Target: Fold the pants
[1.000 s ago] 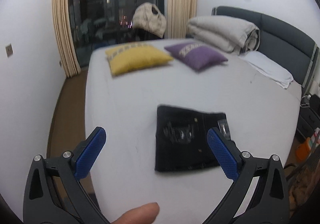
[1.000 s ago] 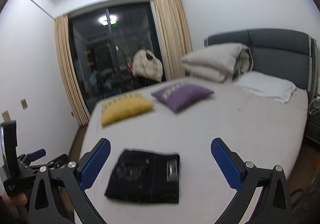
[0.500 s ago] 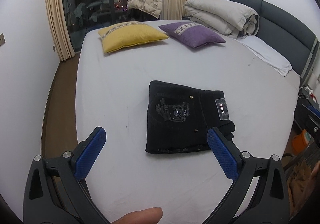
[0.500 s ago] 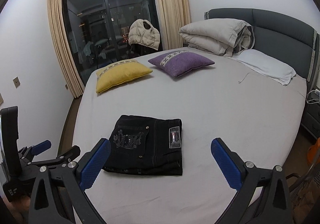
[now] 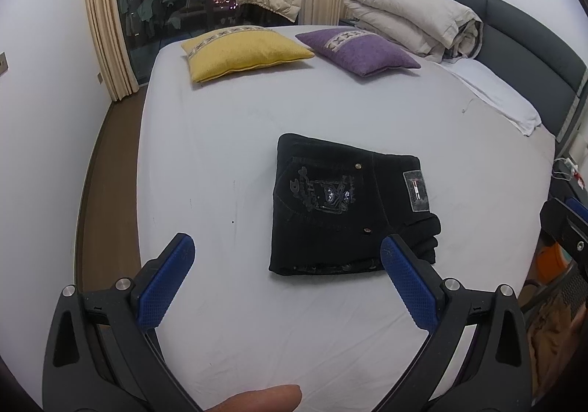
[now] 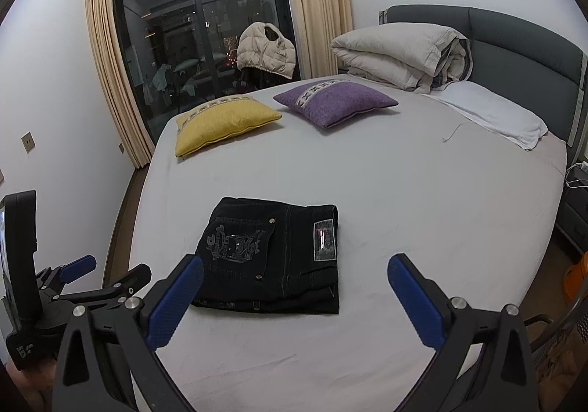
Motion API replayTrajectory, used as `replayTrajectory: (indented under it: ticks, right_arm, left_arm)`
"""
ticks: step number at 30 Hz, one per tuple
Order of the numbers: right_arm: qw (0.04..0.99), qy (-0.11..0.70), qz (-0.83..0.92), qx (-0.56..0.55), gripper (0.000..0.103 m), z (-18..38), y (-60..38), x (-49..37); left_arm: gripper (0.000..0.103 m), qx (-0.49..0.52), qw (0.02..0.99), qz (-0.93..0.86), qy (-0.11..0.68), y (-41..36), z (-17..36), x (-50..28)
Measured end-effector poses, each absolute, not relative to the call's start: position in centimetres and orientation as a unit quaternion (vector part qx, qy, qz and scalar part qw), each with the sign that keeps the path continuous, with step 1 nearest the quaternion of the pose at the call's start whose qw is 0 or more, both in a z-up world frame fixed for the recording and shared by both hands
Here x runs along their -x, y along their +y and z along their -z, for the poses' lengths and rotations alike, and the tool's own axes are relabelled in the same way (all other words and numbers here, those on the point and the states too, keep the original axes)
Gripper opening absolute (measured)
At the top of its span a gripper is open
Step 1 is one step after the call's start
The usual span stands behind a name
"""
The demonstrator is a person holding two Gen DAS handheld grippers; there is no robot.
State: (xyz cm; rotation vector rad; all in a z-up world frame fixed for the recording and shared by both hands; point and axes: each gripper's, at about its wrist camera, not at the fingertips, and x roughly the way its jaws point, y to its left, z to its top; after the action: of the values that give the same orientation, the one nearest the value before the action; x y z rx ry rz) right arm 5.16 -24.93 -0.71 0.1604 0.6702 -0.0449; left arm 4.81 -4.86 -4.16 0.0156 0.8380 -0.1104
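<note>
White bed [image 5: 228, 140] holds folded black pants [image 5: 341, 206]; both grippers [image 5: 283, 250] [image 6: 294, 272] hover released.

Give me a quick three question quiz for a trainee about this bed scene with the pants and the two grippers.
1. True or false: the pants lie folded on the bed.
2. Which cushion is nearer the window: A yellow cushion, B purple cushion?
3. Fill in: the left gripper and right gripper are both ____ and hold nothing.

Key: 1 true; 2 A; 3 open.
</note>
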Motion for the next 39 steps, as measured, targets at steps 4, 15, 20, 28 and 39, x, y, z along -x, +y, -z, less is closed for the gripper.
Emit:
replayTrajectory:
  ticks: [4, 15, 20, 28, 39]
  right_arm:
    - [0.939, 0.333, 0.02, -0.079, 0.103, 1.0, -24.8, -5.3]
    - [0.936, 0.342, 0.018, -0.081, 0.103, 1.8, -24.8, -5.5]
    - [0.935, 0.346, 0.017, -0.082, 0.103, 2.1, -24.9, -5.7]
    - [0.934, 0.346, 0.018, -0.082, 0.103, 2.2, -24.8, -5.7]
    - [0.934, 0.347, 0.017, -0.082, 0.103, 2.5, -24.8, -5.6]
  left_arm:
    - [0.103, -0.008, 0.91, 0.051, 0.411, -5.0, 4.6, -5.1]
    - [0.103, -0.009, 0.908, 0.052, 0.416, -5.7, 5.3, -5.5]
    - [0.103, -0.009, 0.907, 0.052, 0.417, -5.9, 5.4, -5.6]
    - [0.103, -0.01, 0.907, 0.051, 0.418, -6.0, 5.6, -5.6]
    - [0.103, -0.01, 0.907, 0.05, 0.418, -6.0, 5.6, -5.6]
